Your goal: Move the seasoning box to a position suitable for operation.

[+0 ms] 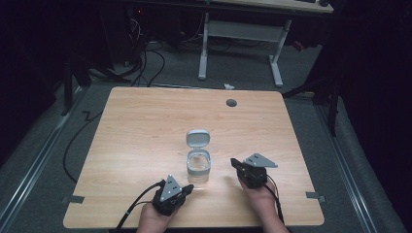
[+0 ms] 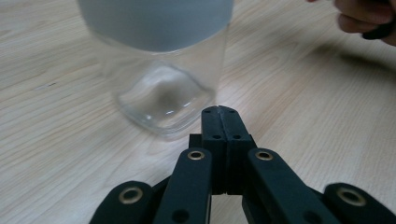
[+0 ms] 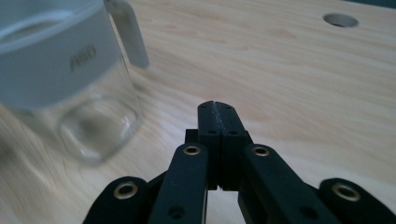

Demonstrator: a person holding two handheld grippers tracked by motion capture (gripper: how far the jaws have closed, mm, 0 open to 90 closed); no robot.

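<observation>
A clear glass jar (image 1: 198, 169) with a grey collar and a flipped-open grey lid (image 1: 198, 138) stands upright near the middle of the wooden table (image 1: 145, 121). My left gripper (image 1: 187, 189) rests just in front and left of the jar, jaws pressed together with nothing between them; in the left gripper view the jar (image 2: 161, 70) looms close ahead of the gripper (image 2: 219, 110). My right gripper (image 1: 235, 164) sits to the jar's right, also shut and empty; the right gripper view shows the jar (image 3: 60, 84) at the left of the gripper (image 3: 215, 105).
A round cable hole (image 1: 231, 102) lies at the table's far right. Beyond the table stands a white desk frame (image 1: 240, 34) on grey carpet, with cables on the floor at the left. Tape marks (image 1: 73, 199) sit at the near corners.
</observation>
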